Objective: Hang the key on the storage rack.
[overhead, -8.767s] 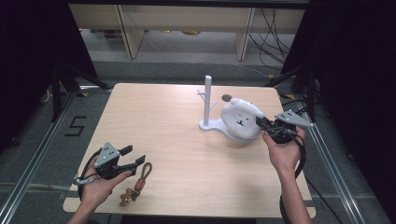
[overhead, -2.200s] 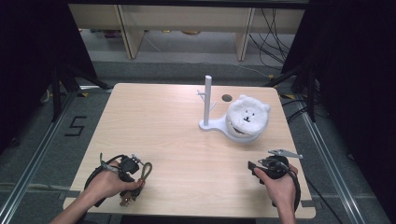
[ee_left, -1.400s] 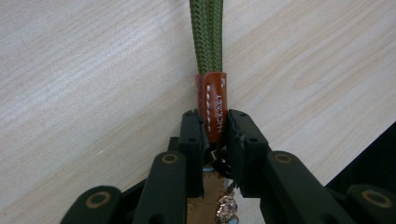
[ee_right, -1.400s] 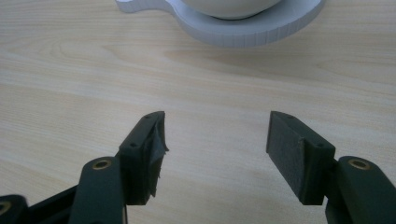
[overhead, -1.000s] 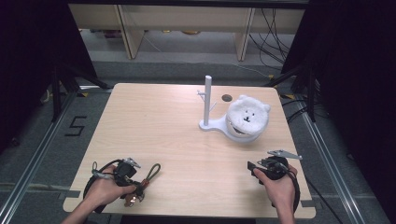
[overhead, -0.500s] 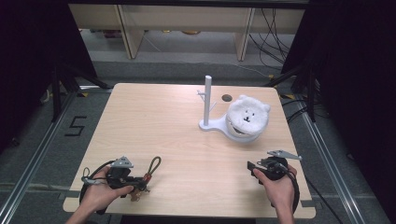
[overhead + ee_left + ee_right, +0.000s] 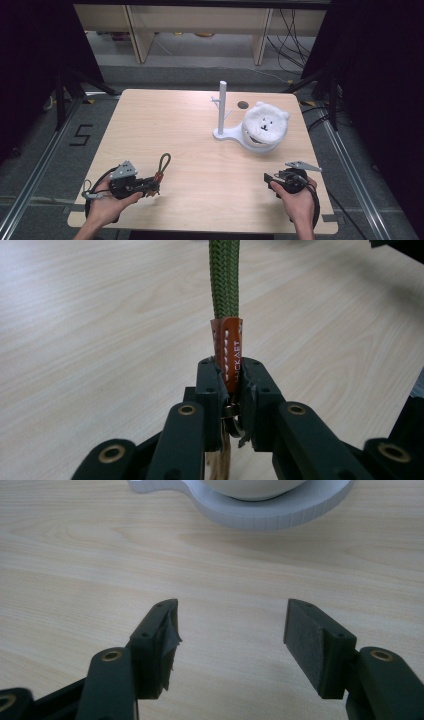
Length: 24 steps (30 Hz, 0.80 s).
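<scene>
Lifted by left gripper (image 7: 231, 390): one keychain (image 7: 227, 347); one stand (image 7: 223, 112).

An olive-green braided cord (image 7: 223, 277) with an orange stitched sleeve (image 7: 228, 352); white bear plush (image 7: 264, 127), pale woodgrain table (image 7: 165, 120).

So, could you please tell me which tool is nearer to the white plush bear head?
Right. The right tool sits just below the bear head; the left tool is far across the table, clamping the green cord keychain.
</scene>
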Tool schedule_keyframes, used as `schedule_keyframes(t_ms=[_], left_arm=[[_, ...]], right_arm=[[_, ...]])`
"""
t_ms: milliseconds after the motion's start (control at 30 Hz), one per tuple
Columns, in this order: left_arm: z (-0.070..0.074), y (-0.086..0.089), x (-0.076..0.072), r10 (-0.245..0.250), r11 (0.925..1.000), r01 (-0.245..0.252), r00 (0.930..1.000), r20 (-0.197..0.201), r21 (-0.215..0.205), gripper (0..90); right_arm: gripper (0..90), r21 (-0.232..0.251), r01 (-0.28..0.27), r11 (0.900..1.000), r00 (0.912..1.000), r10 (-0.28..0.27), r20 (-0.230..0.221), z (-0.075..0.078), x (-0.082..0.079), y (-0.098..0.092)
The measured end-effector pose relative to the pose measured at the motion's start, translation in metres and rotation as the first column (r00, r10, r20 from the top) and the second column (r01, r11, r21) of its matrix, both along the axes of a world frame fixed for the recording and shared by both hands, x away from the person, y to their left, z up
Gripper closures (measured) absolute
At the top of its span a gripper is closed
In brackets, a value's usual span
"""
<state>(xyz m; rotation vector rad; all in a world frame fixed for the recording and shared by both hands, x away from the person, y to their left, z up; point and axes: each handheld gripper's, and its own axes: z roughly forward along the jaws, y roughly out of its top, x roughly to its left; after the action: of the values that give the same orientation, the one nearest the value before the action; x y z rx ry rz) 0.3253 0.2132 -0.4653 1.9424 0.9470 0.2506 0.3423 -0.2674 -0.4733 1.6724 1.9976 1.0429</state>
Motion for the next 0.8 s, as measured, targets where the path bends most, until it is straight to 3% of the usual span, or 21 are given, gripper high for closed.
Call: schedule_keyframes(t_ms=[500, 800], left_arm=[[0.016, -0.015, 0.01, 0.001, 0.9994, 0.003, 0.9944, 0.106, -0.035, 79.4], [0.024, -0.026, 0.015, 0.001, 0.999, 0.004, 0.9926, 0.121, -0.044, 79.4]], right_arm=[[39.7, -0.005, -0.002, 1.0, 1.0, 0.002, -0.003, 0.0, 0.0, 0.0], [39.8, 0.006, -0.017, 1.0, 0.9998, 0.017, -0.001, 0.001, 0.0, 0.0]])
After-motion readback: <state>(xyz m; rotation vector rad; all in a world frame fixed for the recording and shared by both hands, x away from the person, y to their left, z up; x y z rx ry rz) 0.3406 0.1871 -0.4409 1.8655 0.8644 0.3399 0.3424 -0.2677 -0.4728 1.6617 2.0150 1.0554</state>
